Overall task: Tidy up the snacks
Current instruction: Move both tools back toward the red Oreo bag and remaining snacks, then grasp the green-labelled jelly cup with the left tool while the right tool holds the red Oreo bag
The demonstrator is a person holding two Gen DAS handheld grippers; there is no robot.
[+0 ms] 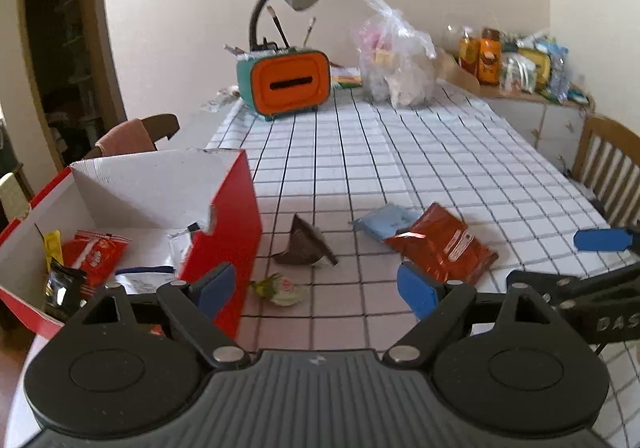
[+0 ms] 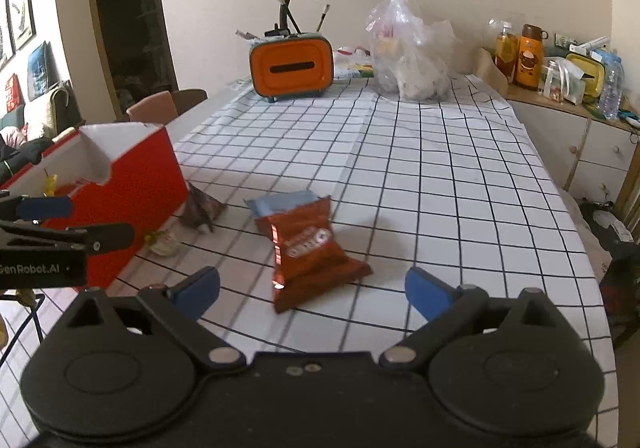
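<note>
Both grippers are spread and hold nothing. The right gripper [image 2: 312, 288] hangs over the red packet [image 2: 310, 252], which lies on the surface on top of a blue packet [image 2: 280, 203]. The left gripper [image 1: 316, 288] is beside the red box [image 1: 224, 232] at the left edge.
</note>
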